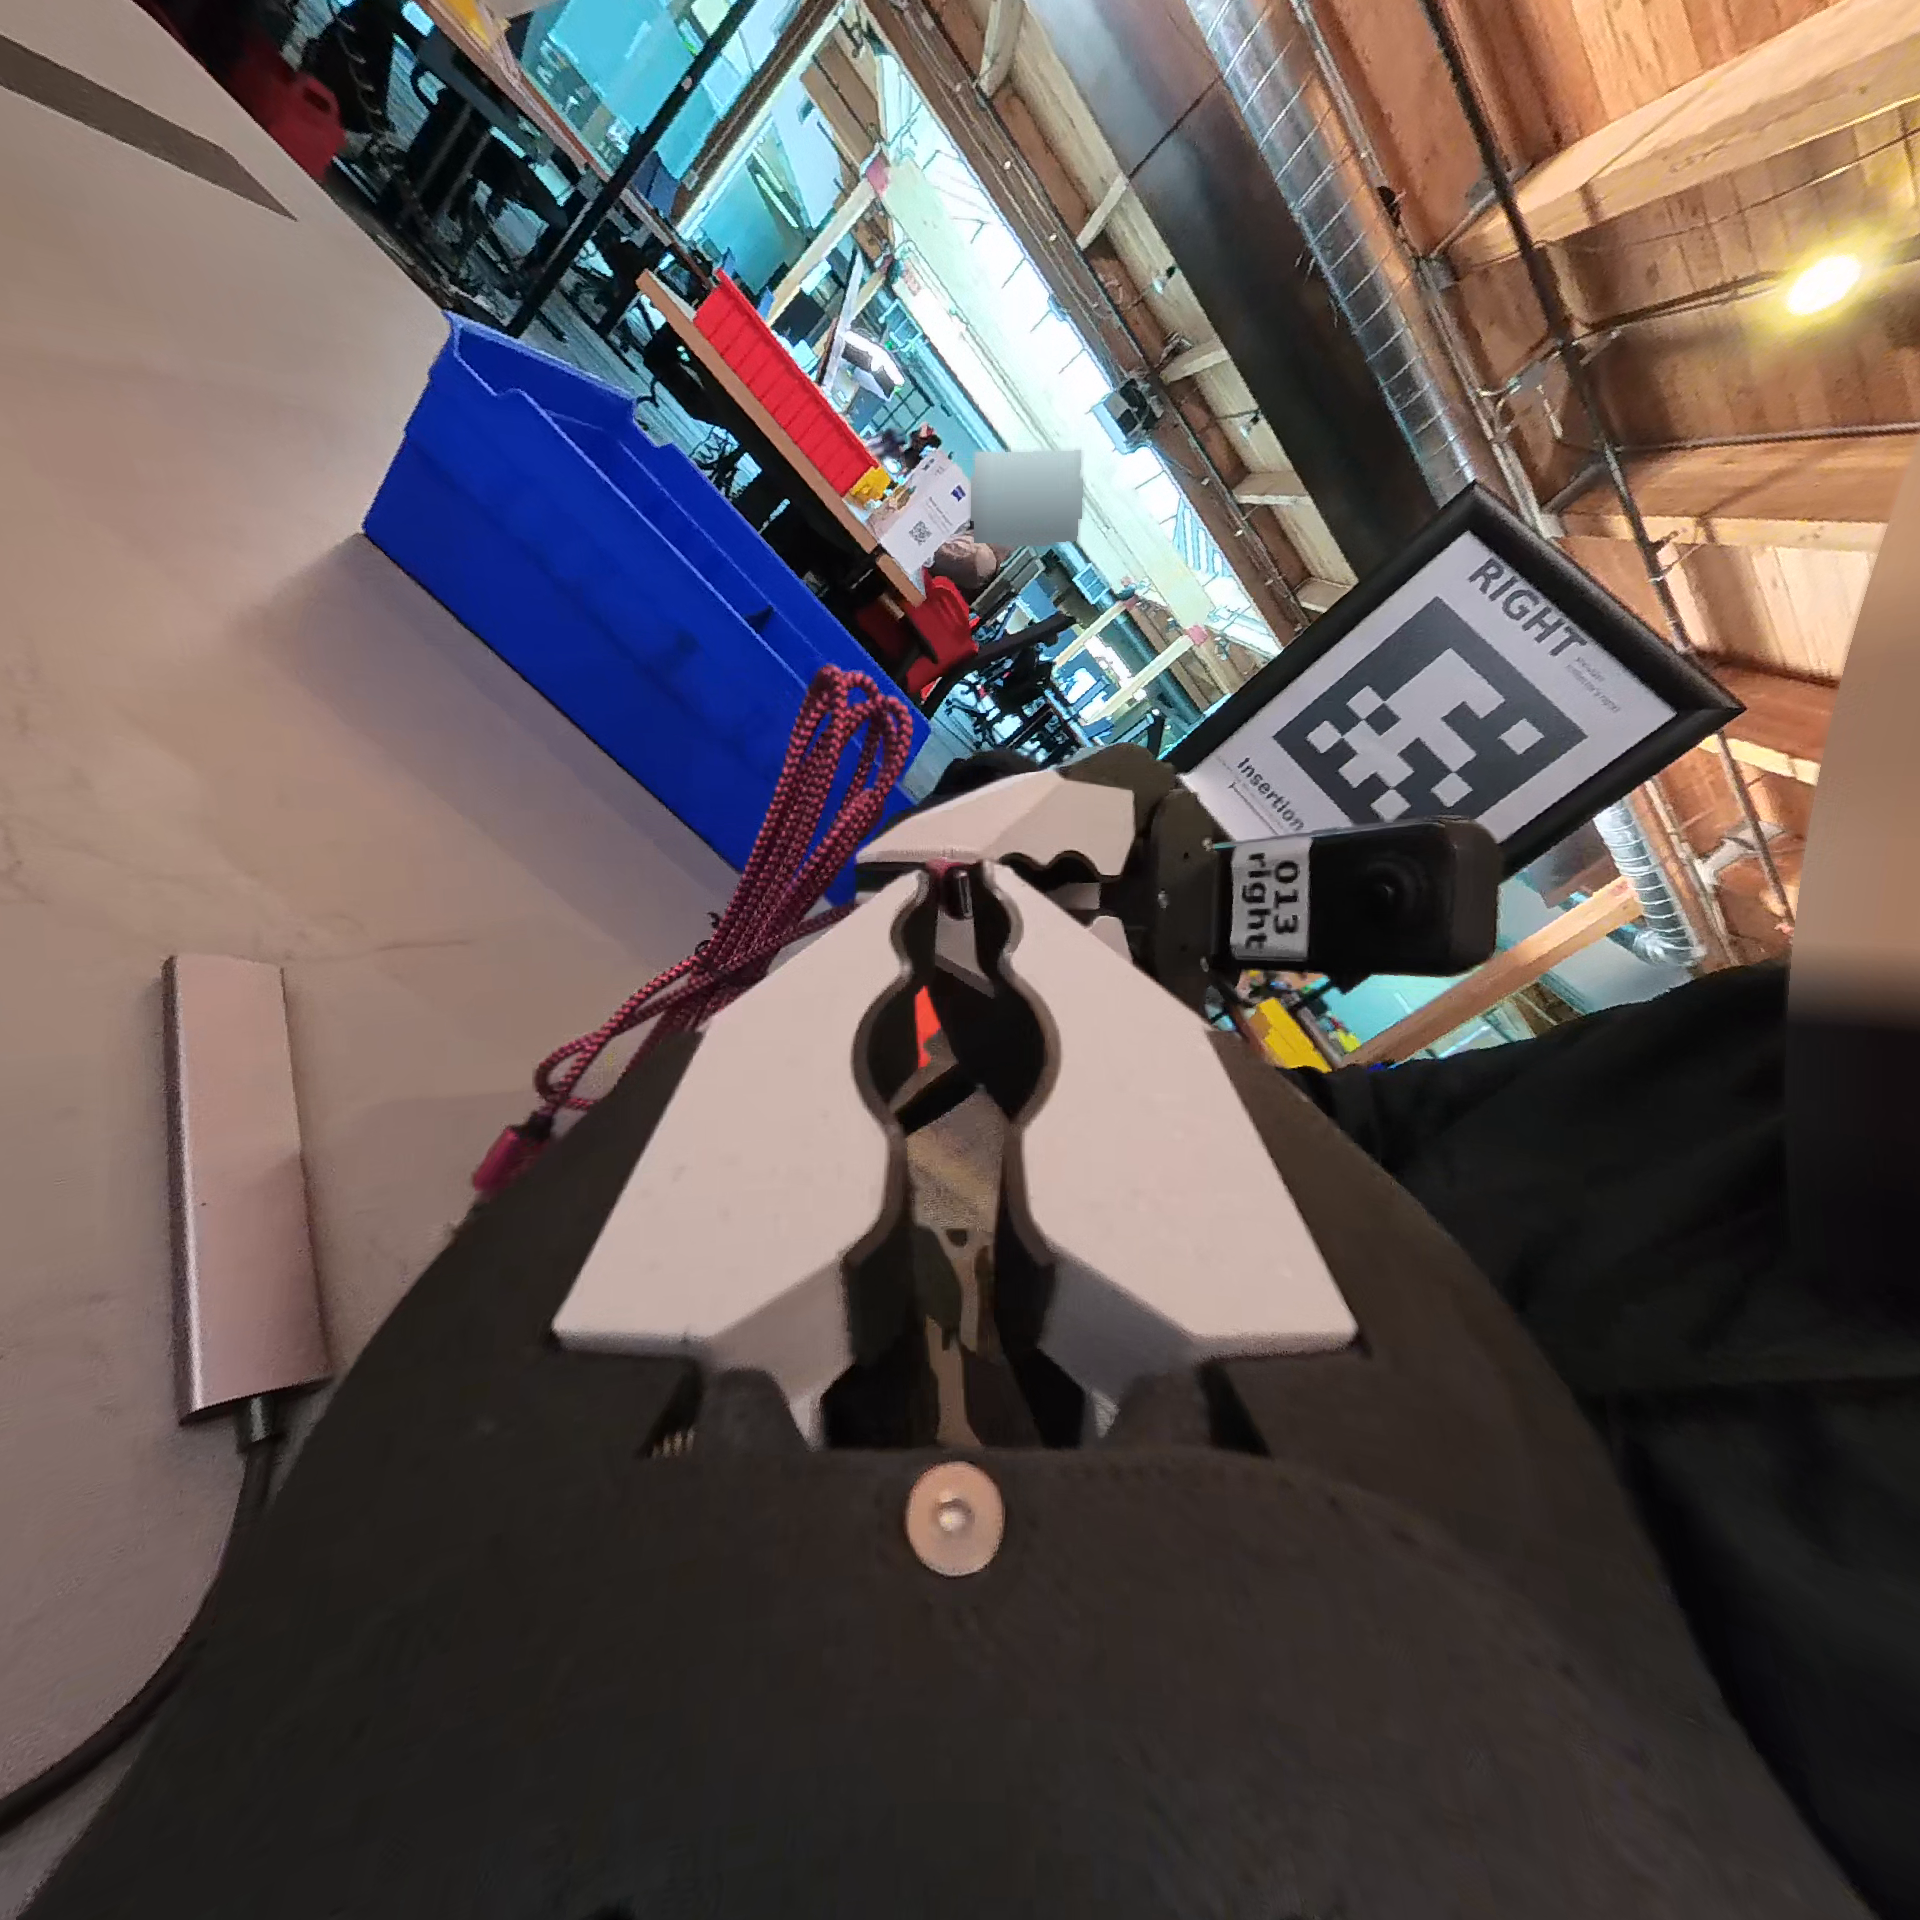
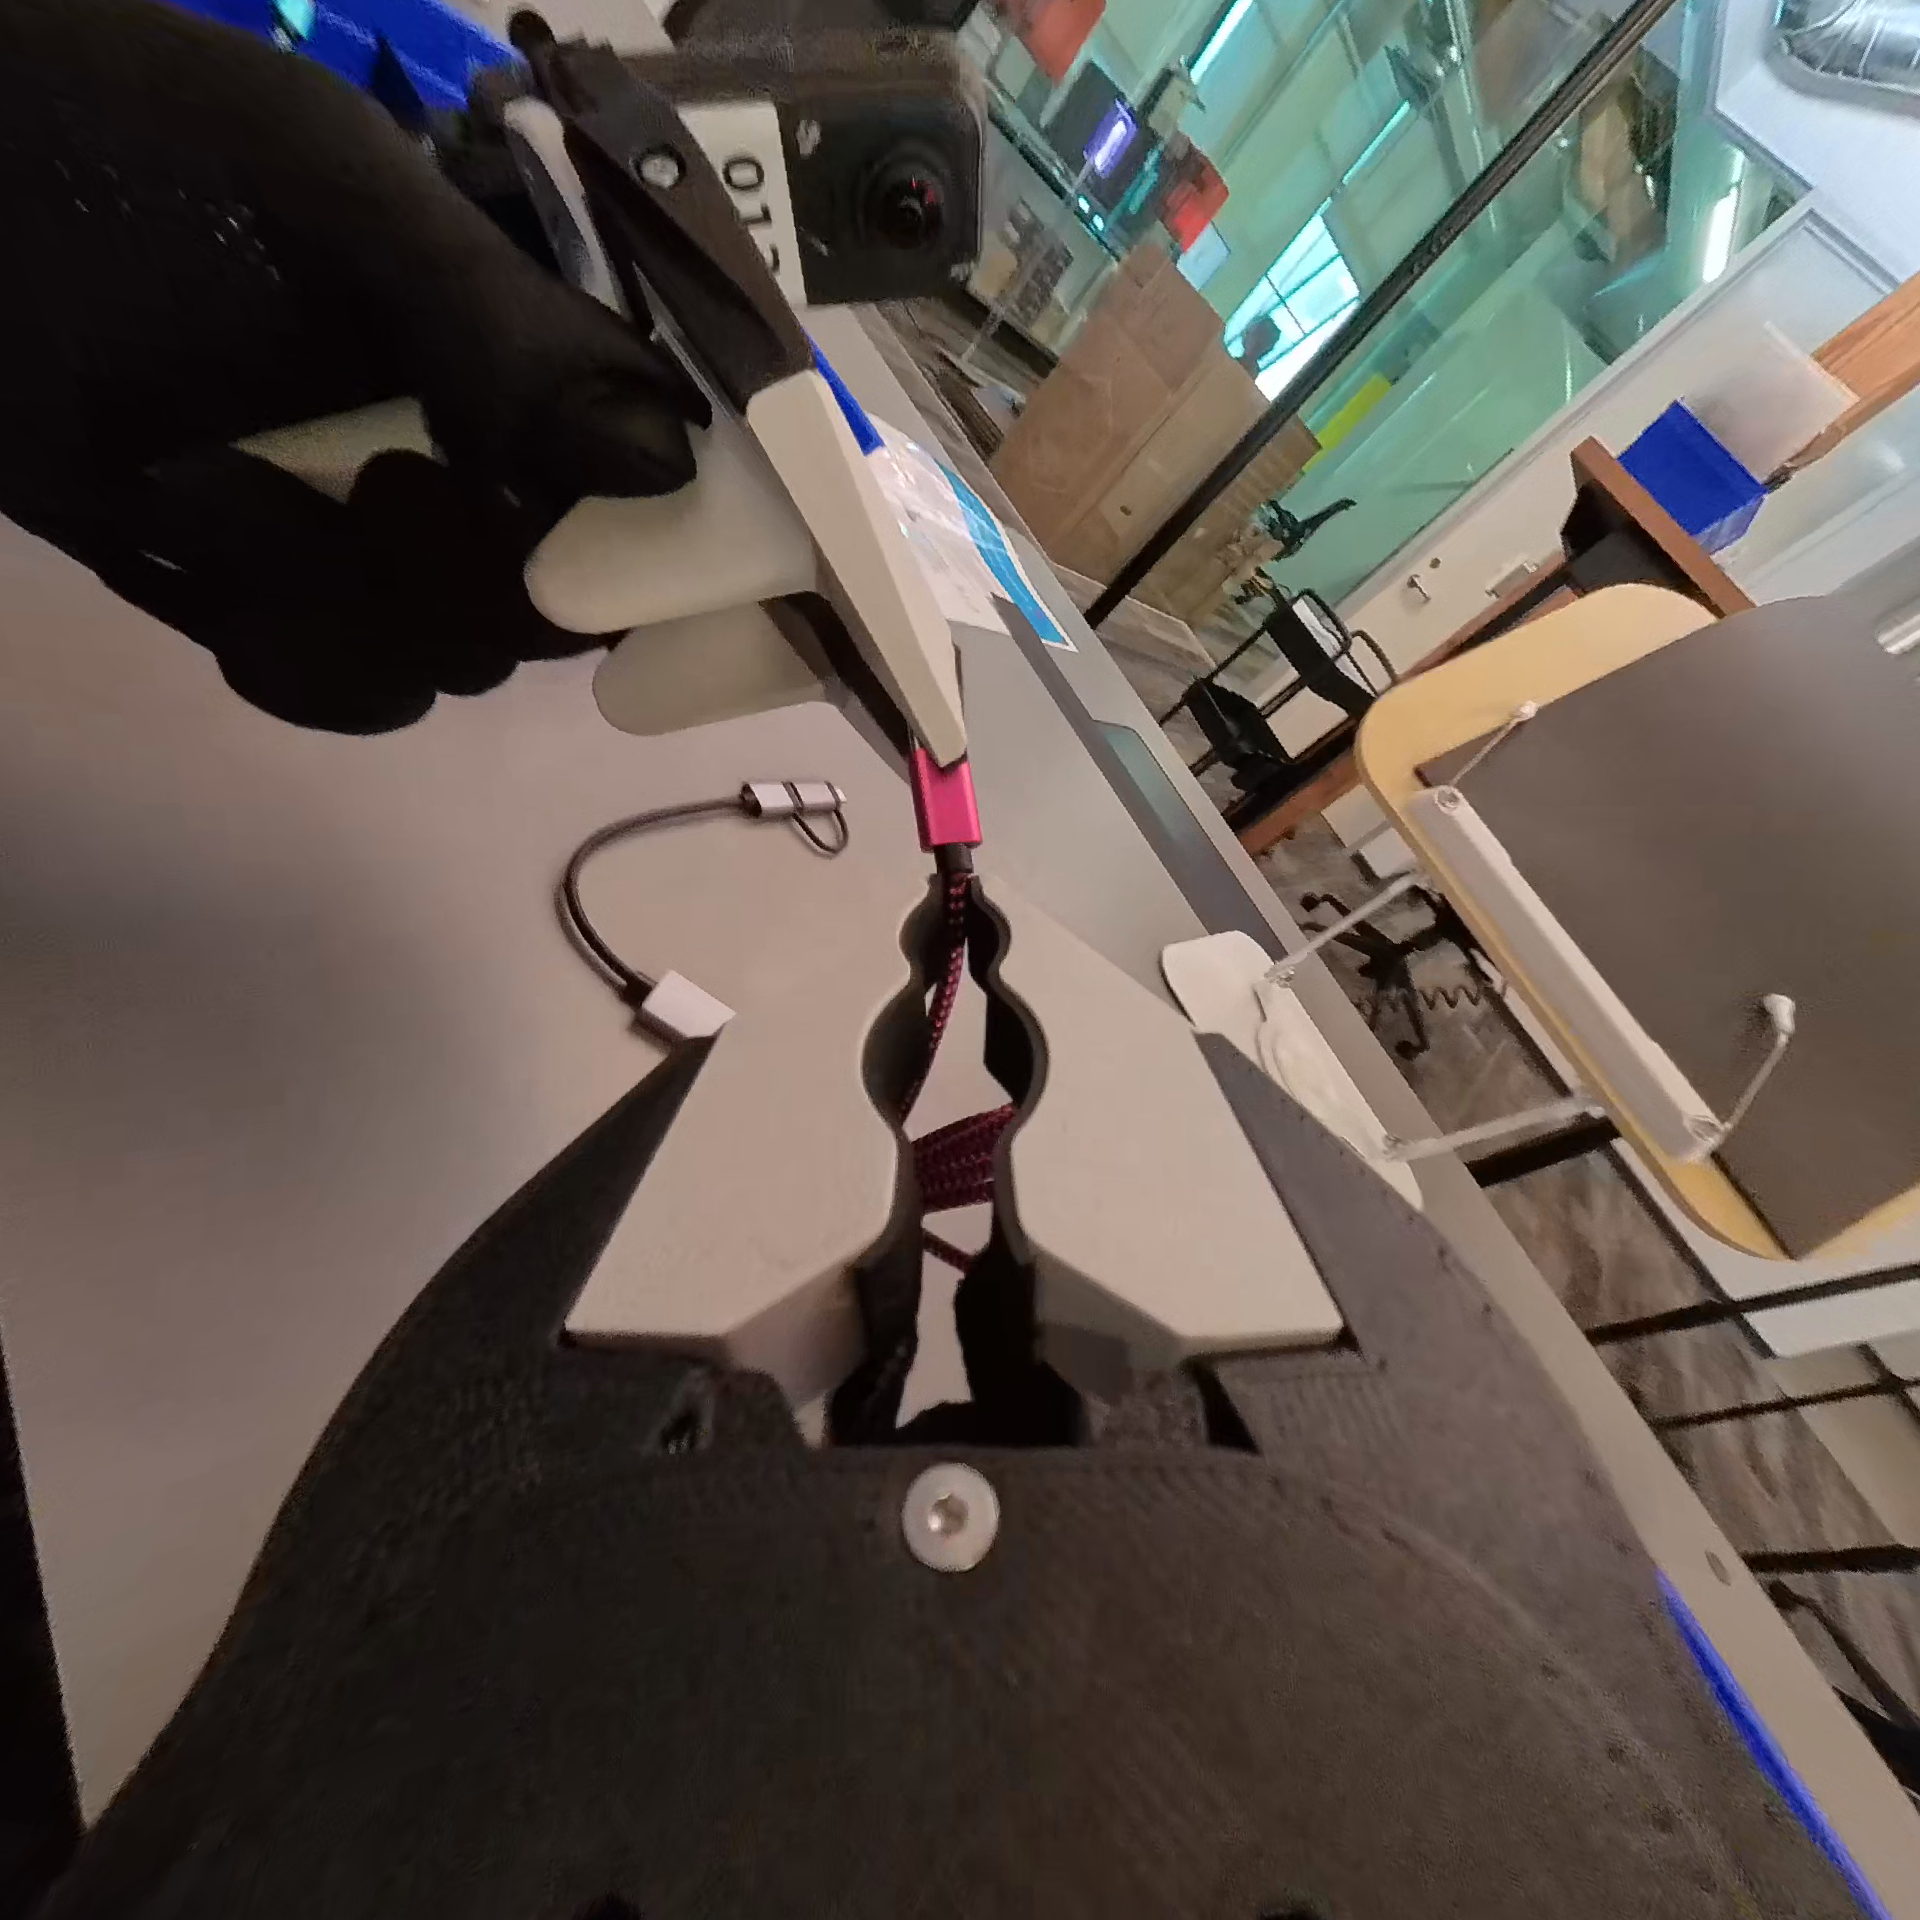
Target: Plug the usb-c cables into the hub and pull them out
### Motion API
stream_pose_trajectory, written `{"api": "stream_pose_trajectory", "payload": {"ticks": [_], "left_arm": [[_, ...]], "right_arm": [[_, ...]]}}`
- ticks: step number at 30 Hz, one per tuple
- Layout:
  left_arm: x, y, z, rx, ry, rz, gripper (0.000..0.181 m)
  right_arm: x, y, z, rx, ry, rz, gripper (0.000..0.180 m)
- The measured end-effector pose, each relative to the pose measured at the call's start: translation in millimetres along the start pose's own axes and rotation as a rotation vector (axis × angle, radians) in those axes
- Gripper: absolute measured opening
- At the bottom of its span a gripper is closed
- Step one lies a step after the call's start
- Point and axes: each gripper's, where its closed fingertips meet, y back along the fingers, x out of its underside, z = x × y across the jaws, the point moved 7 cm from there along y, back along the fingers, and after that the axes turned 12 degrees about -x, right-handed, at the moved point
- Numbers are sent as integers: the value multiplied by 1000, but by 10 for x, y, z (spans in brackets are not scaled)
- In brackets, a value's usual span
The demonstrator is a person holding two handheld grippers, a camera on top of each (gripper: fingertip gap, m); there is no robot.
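On the pale table (image 1: pixel 208 644), at the far left of the left wrist view, the silver hub (image 1: pixel 241 1184) lies flat with its own grey lead (image 1: pixel 156 1683) running off its near end toward the bottom edge; nothing is plugged into the side that shows. Beyond it, against the table's far part, stands a blue bin (image 1: pixel 582 561). The pink-and-black braided usb-c cable (image 1: pixel 821 821) hangs in a loop in the air just right of the bin, and its free magenta plug (image 1: pixel 509 1153) dangles beside the left gripper's body, above the table and apart from the hub. In the middle, the left gripper (image 1: pixel 951 899) has its grey fingers drawn together on the cable's other connector, of which only a small dark tip shows at the fingertips. Touching tips with it from the right is the right gripper (image 1: pixel 997 831), its camera (image 1: pixel 1371 899) facing this way, with a framed marker sign (image 1: pixel 1455 707) behind. In the right wrist view, a black-gloved hand (image 2: pixel 312 416) holds the left gripper (image 2: pixel 940 753) at upper left, pinching the magenta connector (image 2: pixel 945 805). The right gripper (image 2: pixel 961 904) is narrowed around the braided cord (image 2: pixel 945 987) just below that connector. The hub's end (image 2: pixel 686 1006) and its lead's grey plug (image 2: pixel 795 798) rest on the table to the left.
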Motion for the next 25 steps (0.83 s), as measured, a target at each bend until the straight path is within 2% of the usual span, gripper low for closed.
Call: {"api": "stream_pose_trajectory", "payload": {"ticks": [13, 25], "left_arm": [[-56, 53, -199, 246, 83, -78, 4], [-82, 28, -376, 431, 162, -135, 4]], "right_arm": [[-232, 107, -70, -134, -105, -321, 14], [-471, 231, -61, -8, 33, -403, 11]]}}
